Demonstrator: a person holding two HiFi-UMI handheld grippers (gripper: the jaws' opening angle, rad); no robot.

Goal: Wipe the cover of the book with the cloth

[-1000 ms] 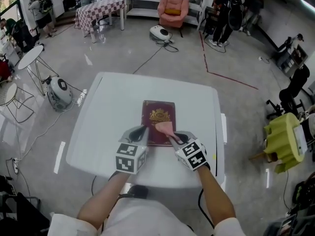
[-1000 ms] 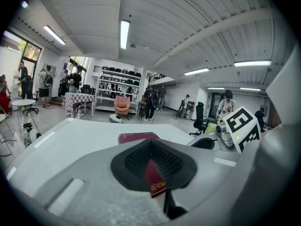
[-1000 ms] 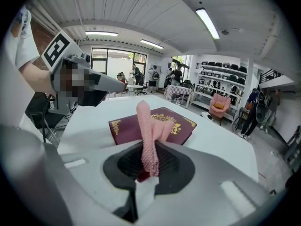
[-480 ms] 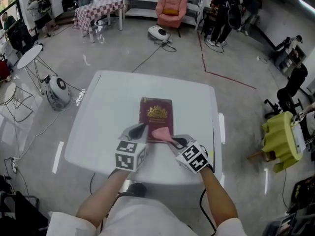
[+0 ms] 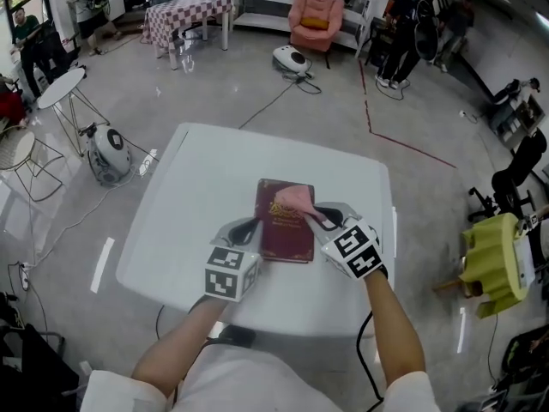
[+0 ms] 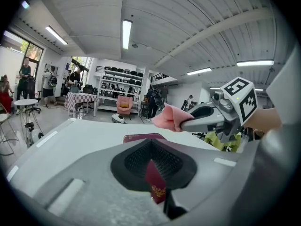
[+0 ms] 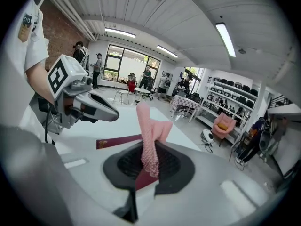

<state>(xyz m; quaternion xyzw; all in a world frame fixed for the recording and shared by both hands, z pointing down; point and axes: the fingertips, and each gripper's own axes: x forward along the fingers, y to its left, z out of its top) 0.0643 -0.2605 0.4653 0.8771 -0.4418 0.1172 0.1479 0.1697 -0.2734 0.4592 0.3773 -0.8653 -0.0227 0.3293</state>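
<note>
In the head view, a maroon book [image 5: 287, 234] with a gold emblem is seen lying flat at the middle of a white table [image 5: 197, 196]. The left gripper [image 5: 250, 227] is set at the book's left edge, its tips touching or just over that edge. The right gripper [image 5: 316, 215] is placed over the book's right side, and a pink cloth [image 5: 294, 198] is held at its tip, bunched over the upper part of the cover beside the emblem.

In the left gripper view, that gripper's jaws are shown drawn together, with nothing clamped between them. Only a narrow slit is left, and through it a sliver of maroon cover with gold print is seen. The far end of the book [image 6: 143, 137] is visible just beyond the jaws on the table [image 6: 70, 135]. To the right, the other gripper [image 6: 188, 122] is seen with the cloth [image 6: 167, 118] pinched at its tip.

In the right gripper view, the jaws are closed on the cloth [image 7: 150, 131], which stands up out of them in a folded strip. A maroon wedge of the book is seen under the cloth in the slit, and more of the book [image 7: 120, 141] is shown lying on the table to the left. The left gripper [image 7: 110, 114] is seen above that part.
</note>
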